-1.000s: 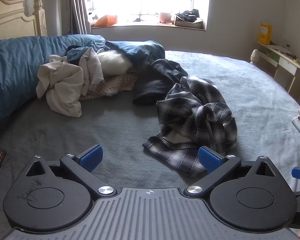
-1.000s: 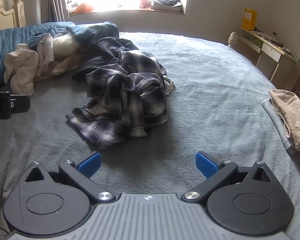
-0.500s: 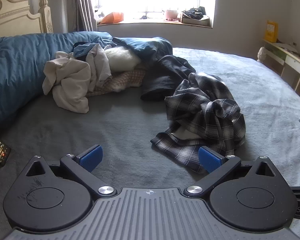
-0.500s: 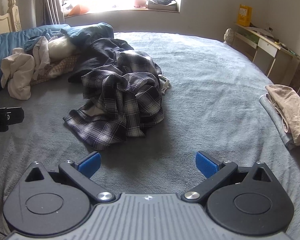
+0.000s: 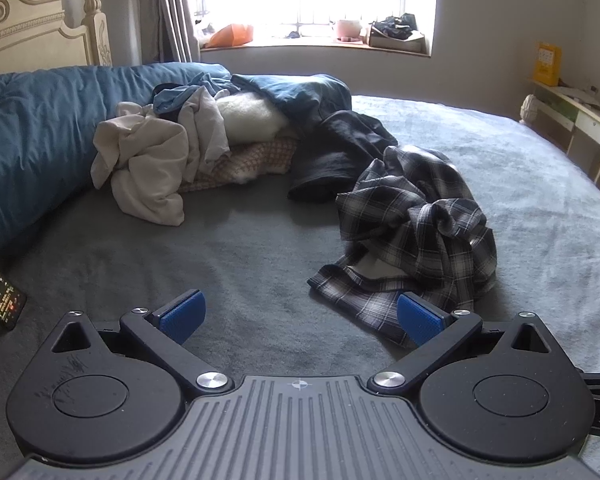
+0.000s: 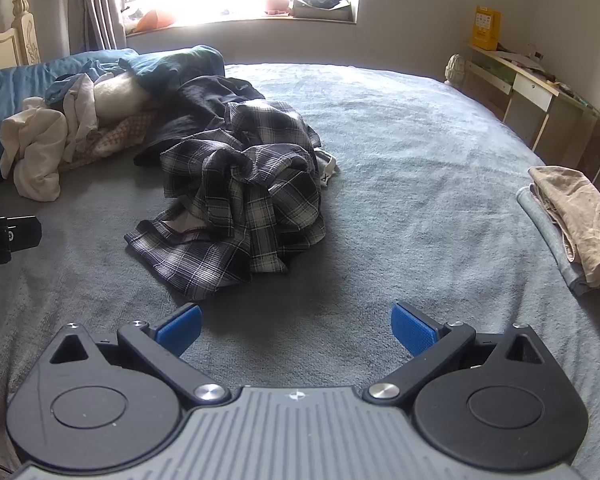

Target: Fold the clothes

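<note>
Grippers had edged nearer the crumpled plaid shirt [image 6: 240, 196] on the bed [image 6: 419, 168]; both sets of fingers stayed spread, empty, so folding hadn't begun.

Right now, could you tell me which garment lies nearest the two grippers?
The crumpled plaid shirt, lying alone on the grey bedspread; the others are heaped farther back.

The left hand-held gripper [image 5: 299, 314] has its blue-padded fingers [image 5: 182, 314] spread wide apart, gripping nothing. The right hand-held gripper [image 6: 296, 326] is likewise spread wide with nothing between its fingers [image 6: 411, 328], and both point forward, level with each other.
</note>
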The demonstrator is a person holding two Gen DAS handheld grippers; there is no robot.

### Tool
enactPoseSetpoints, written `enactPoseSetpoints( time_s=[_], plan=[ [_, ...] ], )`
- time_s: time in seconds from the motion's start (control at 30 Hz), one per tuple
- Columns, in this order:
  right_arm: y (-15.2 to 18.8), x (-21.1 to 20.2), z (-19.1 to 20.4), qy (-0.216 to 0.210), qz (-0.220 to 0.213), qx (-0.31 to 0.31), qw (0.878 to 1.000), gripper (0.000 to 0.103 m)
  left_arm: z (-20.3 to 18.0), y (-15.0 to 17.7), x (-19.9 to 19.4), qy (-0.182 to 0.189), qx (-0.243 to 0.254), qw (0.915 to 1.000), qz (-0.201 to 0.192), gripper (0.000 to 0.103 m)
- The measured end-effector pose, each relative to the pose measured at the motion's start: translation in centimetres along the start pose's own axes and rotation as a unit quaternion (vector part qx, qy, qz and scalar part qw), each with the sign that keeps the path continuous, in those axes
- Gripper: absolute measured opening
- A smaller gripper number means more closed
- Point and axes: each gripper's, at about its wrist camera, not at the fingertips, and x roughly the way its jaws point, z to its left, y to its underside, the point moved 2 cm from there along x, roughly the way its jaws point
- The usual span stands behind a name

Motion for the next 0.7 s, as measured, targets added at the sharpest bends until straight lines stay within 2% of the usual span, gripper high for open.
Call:
enactPoseSetpoints(
  time_s=[0.7],
  plan=[
    [-0.07, -0.01, -0.22, -0.001, 0.001, 0.005, 1.0, 0.103, 0.0, 0.11, 0.09, 0.001, -0.003, 1.0, 0.004, 0.103]
  ],
)
